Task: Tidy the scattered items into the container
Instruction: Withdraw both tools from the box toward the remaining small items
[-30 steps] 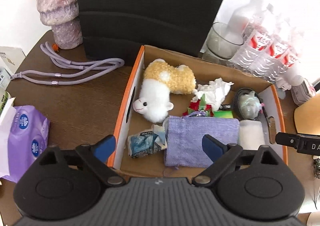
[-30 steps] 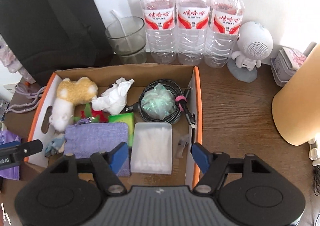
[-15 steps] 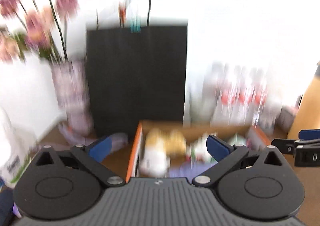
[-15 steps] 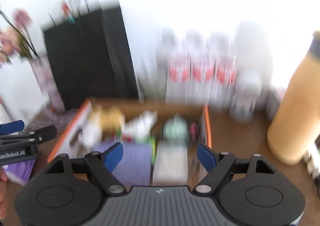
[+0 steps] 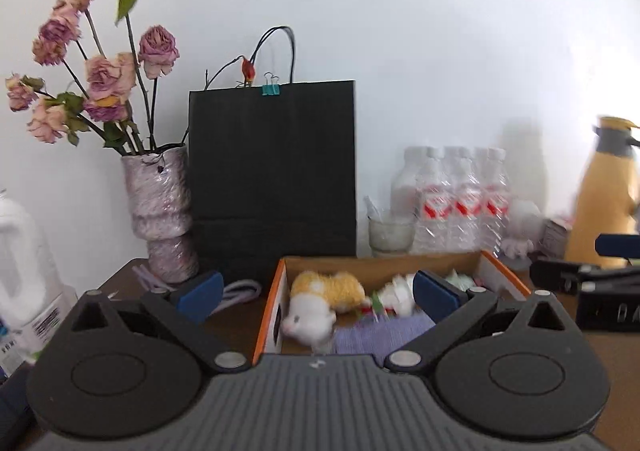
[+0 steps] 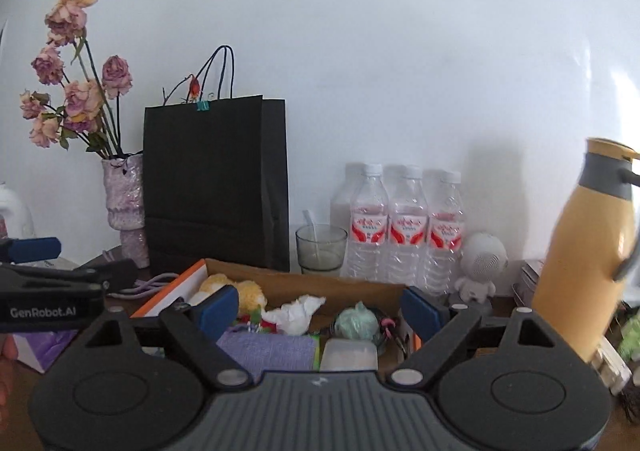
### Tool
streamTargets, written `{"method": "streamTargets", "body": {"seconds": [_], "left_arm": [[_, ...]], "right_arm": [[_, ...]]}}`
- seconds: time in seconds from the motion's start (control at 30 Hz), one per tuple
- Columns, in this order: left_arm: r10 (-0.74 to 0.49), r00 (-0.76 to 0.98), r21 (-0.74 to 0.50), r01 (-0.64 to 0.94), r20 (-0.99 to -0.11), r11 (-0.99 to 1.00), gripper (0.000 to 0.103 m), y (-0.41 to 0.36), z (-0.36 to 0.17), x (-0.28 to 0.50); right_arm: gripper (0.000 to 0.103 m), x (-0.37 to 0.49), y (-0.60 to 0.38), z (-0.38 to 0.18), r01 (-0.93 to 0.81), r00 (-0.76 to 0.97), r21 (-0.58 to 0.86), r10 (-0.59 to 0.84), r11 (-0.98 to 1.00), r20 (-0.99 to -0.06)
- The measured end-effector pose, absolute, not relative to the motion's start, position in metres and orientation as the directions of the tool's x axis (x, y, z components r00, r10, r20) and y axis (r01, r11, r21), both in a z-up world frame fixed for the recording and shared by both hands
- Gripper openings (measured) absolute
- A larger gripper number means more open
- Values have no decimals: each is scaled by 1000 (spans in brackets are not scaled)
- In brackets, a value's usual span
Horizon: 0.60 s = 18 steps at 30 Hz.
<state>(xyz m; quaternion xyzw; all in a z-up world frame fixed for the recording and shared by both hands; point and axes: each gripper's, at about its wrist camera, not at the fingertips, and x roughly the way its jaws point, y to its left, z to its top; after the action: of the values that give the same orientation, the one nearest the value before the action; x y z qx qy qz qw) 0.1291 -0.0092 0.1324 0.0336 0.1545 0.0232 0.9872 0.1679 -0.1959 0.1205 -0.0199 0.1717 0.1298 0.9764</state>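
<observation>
We've got both tongs up in front of us and both empty. The left gripper [image 5: 316, 293] has its blue pads spread as wide as they go, nothing between them. The right gripper [image 6: 320, 309] stands wide apart too, clamped on nothing.

Just past the fingers sits the cardboard box [image 6: 280, 279] with its orange rim, on the dark wooden table [image 5: 236, 321]. Inside, we see the yellow-and-white plush toy [image 5: 320, 301] at the left end, a crumpled white tissue [image 6: 296, 315] near the middle, a purple cloth pouch [image 6: 268, 349] along the near side, and a pale green bundle [image 6: 356, 325] toward the right. A clear plastic case [image 6: 350, 355] lies beside the pouch.

Outside the box, a lilac cord [image 5: 238, 291] lies on the table to its left. Behind stand a black paper bag [image 6: 216, 187], a vase of dried roses [image 5: 162, 211], a glass [image 6: 321, 249], three water bottles [image 6: 406, 227], a small white figure [image 6: 480, 267] and a yellow flask [image 6: 584, 259] at the right edge.
</observation>
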Motion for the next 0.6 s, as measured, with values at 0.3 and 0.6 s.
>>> {"method": "streamTargets", "body": {"seconds": [0.3, 0.6], "left_arm": [[9, 951, 71, 14, -309, 997, 103, -6, 74, -18], [-52, 910, 89, 97, -412, 991, 90, 2, 56, 25]], "right_arm": [[89, 21, -229, 67, -314, 876, 11, 294, 949, -382], [70, 40, -222, 42, -340, 814, 63, 328, 938, -479]]}}
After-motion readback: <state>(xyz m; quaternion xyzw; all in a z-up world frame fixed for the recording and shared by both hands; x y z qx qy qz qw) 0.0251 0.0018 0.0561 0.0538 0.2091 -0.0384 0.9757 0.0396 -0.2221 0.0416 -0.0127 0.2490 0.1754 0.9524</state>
